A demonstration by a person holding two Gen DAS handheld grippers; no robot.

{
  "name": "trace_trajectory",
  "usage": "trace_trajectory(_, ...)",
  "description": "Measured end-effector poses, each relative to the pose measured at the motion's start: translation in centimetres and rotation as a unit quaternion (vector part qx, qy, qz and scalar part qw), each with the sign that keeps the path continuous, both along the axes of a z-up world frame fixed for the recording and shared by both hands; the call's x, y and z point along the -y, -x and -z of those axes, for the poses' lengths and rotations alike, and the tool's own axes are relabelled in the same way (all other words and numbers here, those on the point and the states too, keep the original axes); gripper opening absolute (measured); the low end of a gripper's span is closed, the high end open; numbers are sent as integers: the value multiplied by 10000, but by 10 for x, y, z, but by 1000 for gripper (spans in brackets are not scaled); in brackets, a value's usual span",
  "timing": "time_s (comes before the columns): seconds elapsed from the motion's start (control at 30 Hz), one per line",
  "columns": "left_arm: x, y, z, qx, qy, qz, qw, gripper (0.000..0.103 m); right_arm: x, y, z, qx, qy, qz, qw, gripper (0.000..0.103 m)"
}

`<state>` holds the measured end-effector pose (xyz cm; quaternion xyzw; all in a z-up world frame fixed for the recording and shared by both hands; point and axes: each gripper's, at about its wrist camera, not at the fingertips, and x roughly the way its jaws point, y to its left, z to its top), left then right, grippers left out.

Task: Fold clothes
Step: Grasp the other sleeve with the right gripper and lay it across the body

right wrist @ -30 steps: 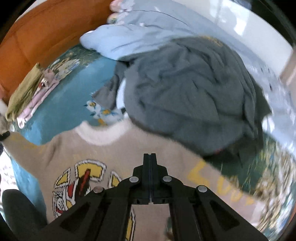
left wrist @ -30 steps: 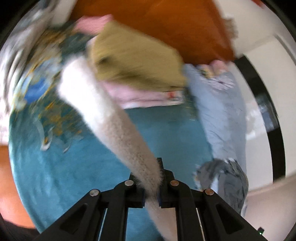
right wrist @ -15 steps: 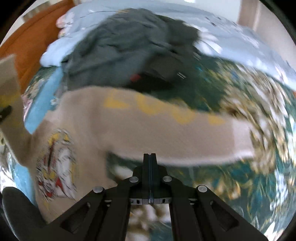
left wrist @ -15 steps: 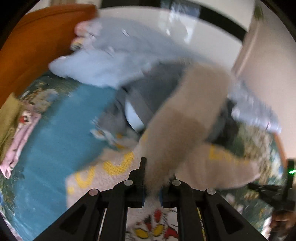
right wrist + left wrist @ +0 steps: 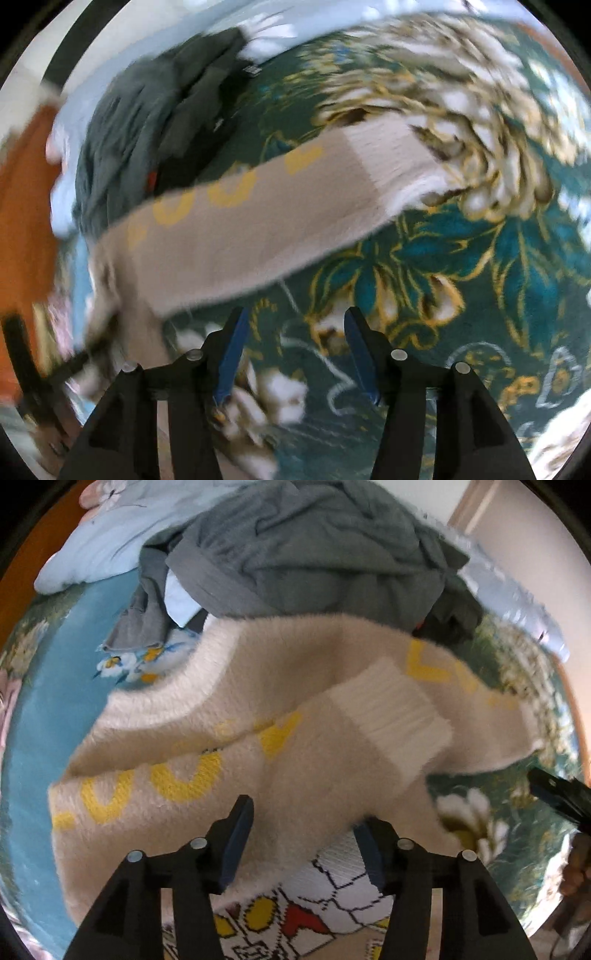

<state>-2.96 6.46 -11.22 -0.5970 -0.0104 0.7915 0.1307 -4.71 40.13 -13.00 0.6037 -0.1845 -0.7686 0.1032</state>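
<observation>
A fuzzy beige sweater (image 5: 229, 709) with yellow lettering and a colourful chest print lies on the floral bedspread. One sleeve with a white ribbed cuff (image 5: 391, 716) is folded across its body. My left gripper (image 5: 303, 834) is open just above that sleeve, its jaws apart with the sleeve's fabric lying loose between them. In the right wrist view the other sleeve (image 5: 258, 221) stretches out flat to its cuff (image 5: 395, 166). My right gripper (image 5: 291, 350) hovers open over bare bedspread in front of that sleeve, holding nothing.
A heap of grey clothes (image 5: 314, 546) lies just beyond the sweater, with light blue fabric (image 5: 92, 550) behind it. The teal and green floral bedspread (image 5: 480, 258) spreads to the right. The other gripper and a hand (image 5: 565, 812) show at the right edge. An orange headboard (image 5: 22, 221) stands at the left.
My left gripper carried the sleeve across the sweater's body and opened, letting it go. My right gripper opened too and swung right, toward the outstretched sleeve.
</observation>
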Motion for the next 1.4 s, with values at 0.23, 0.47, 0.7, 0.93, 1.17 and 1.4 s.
trace_trajectory(0.23, 30, -22, -17, -112, -740, -333, 9966, 61, -29, 38, 26, 100, 359, 1444, 9888, 56)
trace_trajectory(0.47, 77, -36, -37, -304, -823, -816, 9928, 62, -27, 57, 17, -46, -22, 1899, 9818, 11)
trace_trajectory(0.7, 172, -46, -55, -562, -1106, -2027, 9714, 62, 1, 57, -60, -1218, -517, 1159, 9844, 10)
trace_trajectory(0.93, 244, -69, -44, -717, -2257, -3191, 9177, 62, 149, 1, -139, -2453, -171, -896, 9651, 10)
trace_trajectory(1.17, 286, -93, -32, -816, -2919, -3960, 8668, 62, 312, -70, -165, -2943, 16, -2921, 9100, 10)
trace_trajectory(1.4, 296, -100, -25, -773, -3215, -4164, 8469, 62, 403, -131, -60, -1865, -602, -3981, 8962, 10)
